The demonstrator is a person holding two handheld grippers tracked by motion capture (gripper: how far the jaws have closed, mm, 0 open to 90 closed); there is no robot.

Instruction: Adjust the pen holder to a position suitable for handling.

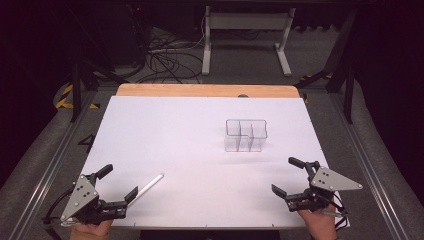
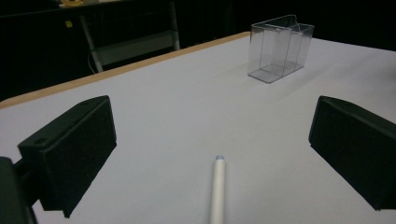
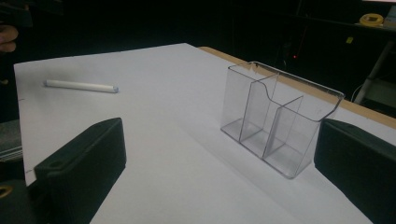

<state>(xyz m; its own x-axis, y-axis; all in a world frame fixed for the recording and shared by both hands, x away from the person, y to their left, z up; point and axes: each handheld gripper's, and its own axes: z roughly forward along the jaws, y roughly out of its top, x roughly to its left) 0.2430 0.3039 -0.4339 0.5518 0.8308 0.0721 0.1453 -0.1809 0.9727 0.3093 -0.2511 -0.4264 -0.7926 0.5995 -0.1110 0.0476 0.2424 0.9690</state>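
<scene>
Pen [image 1: 148, 186] lay on desk [image 1: 200, 150] just ahead of left gripper [image 1: 118, 184], long axis running between its wide-open jaws; right gripper [image 1: 290, 175], also open, well apart.

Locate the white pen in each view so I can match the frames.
High view: white pen lies lower left on the table, by the left claw.
Left gripper view: bottom centre, between the open jaws, tip pointing away.
Right gripper view: upper left, lying flat.
Shared landmark: the clear organizer, right of centre in the high view, upper right in the left gripper view, centre right in the right gripper view.
</scene>
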